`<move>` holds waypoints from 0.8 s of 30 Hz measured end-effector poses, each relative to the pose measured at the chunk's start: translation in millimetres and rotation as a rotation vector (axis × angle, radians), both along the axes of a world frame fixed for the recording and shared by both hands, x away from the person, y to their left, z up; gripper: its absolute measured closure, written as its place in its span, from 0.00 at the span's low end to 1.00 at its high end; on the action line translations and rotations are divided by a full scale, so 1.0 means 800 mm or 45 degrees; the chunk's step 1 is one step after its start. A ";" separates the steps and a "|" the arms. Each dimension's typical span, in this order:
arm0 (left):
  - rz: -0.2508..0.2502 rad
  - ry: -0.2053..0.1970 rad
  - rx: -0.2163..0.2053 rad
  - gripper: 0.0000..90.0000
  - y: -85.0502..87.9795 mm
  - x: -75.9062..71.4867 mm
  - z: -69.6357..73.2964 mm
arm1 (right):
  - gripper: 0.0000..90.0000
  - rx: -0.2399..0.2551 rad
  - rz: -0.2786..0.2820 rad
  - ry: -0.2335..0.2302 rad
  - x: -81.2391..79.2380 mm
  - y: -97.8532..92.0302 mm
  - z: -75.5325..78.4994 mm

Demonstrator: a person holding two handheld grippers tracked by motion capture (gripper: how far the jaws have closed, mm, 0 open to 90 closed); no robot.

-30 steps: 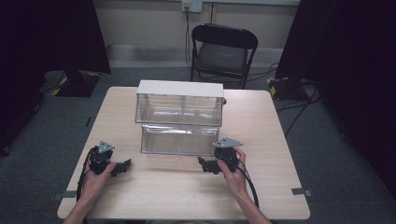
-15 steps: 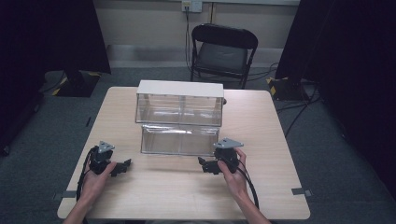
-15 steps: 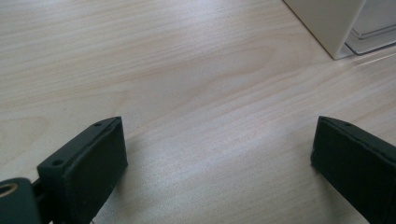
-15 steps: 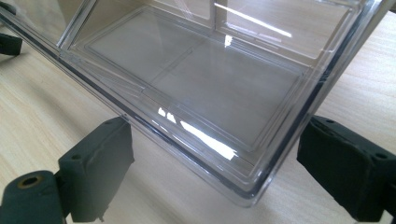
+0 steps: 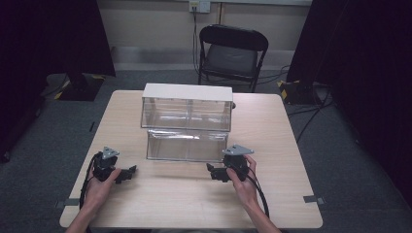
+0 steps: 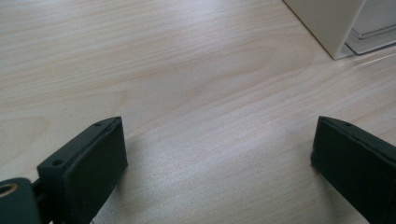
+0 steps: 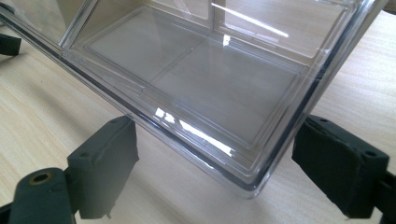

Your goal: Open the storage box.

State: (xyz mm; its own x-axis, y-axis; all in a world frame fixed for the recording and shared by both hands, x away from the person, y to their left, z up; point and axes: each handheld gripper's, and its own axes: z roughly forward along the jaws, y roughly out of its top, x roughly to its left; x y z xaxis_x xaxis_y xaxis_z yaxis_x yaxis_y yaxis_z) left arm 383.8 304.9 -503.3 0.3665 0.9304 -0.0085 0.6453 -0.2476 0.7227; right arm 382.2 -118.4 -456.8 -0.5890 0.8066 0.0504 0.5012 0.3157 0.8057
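A clear plastic drawer (image 5: pixel 187 144) lies on the wooden table (image 5: pixel 194 204), right in front of a clear cabinet with a white top (image 5: pixel 187 104). My right gripper (image 5: pixel 212 171) is held by a hand at the drawer's front right corner. In the right gripper view the right gripper (image 7: pixel 217 140) is open, its jaws standing either side of the clear drawer's (image 7: pixel 201 79) near corner without touching it. My left gripper (image 5: pixel 127 172) rests low over bare table left of the drawer. The left gripper (image 6: pixel 217 135) is open with nothing between its jaws.
A black folding chair (image 5: pixel 232 48) stands behind the table. The white corner of the cabinet (image 6: pixel 327 23) shows at the top right of the left gripper view. Cables trail from both grippers toward the table's front edge.
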 end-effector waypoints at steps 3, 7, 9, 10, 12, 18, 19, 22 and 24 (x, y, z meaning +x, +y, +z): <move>0.000 -0.003 -0.001 0.03 0.000 0.000 0.000 | 0.15 0.014 0.009 0.003 -0.001 -0.001 0.001; 0.000 -0.002 -0.001 0.03 0.000 0.000 0.000 | 0.15 0.016 0.008 -0.001 -0.001 -0.001 0.001; -0.001 0.001 0.001 0.03 0.000 0.000 0.000 | 0.15 0.014 0.006 -0.003 -0.002 -0.001 0.001; 0.001 -0.003 -0.002 0.03 0.000 0.000 0.000 | 0.15 0.017 0.007 -0.005 -0.003 -0.001 0.003; 0.001 -0.003 -0.001 0.03 0.000 0.000 0.000 | 0.15 0.020 0.007 -0.005 -0.003 -0.002 0.003; 0.000 -0.003 -0.001 0.03 0.000 0.000 0.000 | 0.15 0.017 0.009 -0.011 -0.004 -0.001 0.006; 0.000 -0.003 -0.001 0.03 0.000 0.000 0.000 | 0.15 0.017 0.009 -0.011 -0.004 -0.001 0.006; 0.000 -0.003 -0.002 0.03 0.000 0.000 0.000 | 0.15 0.015 0.008 -0.012 -0.005 -0.001 0.007; 0.000 -0.002 -0.001 0.03 0.000 0.000 0.000 | 0.15 0.016 0.006 -0.010 -0.005 -0.001 0.007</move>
State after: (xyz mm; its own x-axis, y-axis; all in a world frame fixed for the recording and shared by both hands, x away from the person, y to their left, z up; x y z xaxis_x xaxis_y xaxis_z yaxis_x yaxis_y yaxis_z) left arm 383.9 304.9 -503.4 0.3669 0.9302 -0.0088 0.6443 -0.2473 0.7237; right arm 378.1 -119.2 -450.9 -0.5932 0.8031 0.0560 0.4935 0.3078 0.8135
